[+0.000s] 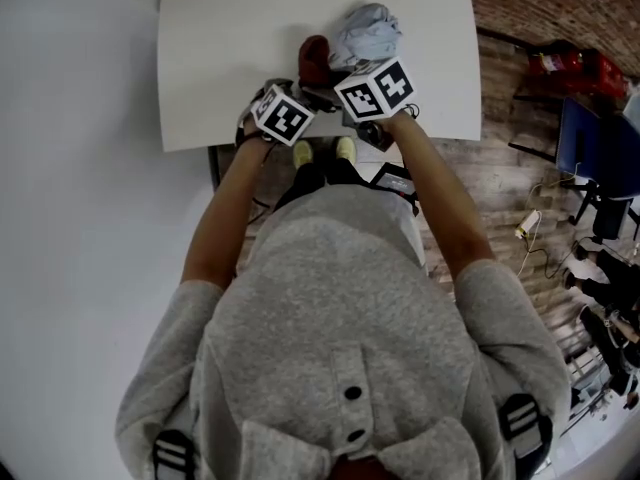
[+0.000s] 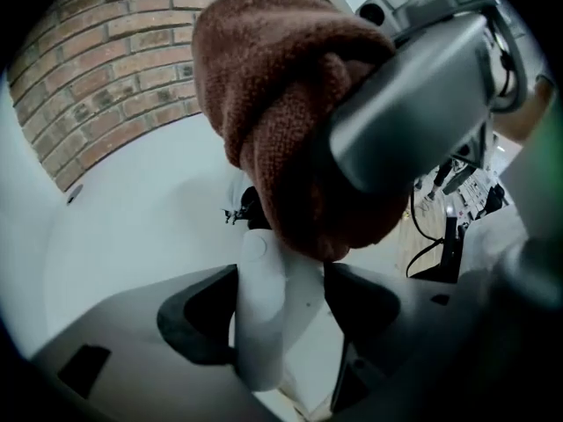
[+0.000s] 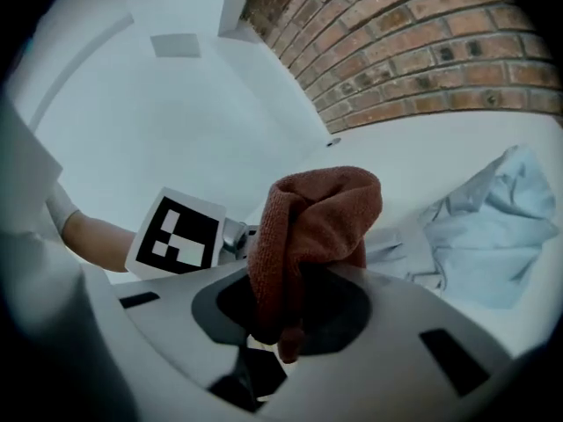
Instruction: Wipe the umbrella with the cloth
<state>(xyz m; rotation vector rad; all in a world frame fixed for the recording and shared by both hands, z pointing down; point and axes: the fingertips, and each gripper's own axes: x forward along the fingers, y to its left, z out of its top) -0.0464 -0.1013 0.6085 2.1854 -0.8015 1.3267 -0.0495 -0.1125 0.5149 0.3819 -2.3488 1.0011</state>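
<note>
Right now your right gripper (image 3: 286,310) is clamped on the rust-brown cloth (image 3: 317,218), which bunches up above the jaws. Your left gripper (image 2: 280,310) is closed on the white handle (image 2: 262,323) of the umbrella (image 1: 367,33), and the cloth hangs directly over that handle; contact can't be told. The pale blue-grey canopy lies crumpled on the white table (image 1: 220,58), just past the cloth. Both grippers sit close together near the table's front edge, with their marker cubes facing up. Brick wall (image 3: 413,42) stands behind.
</note>
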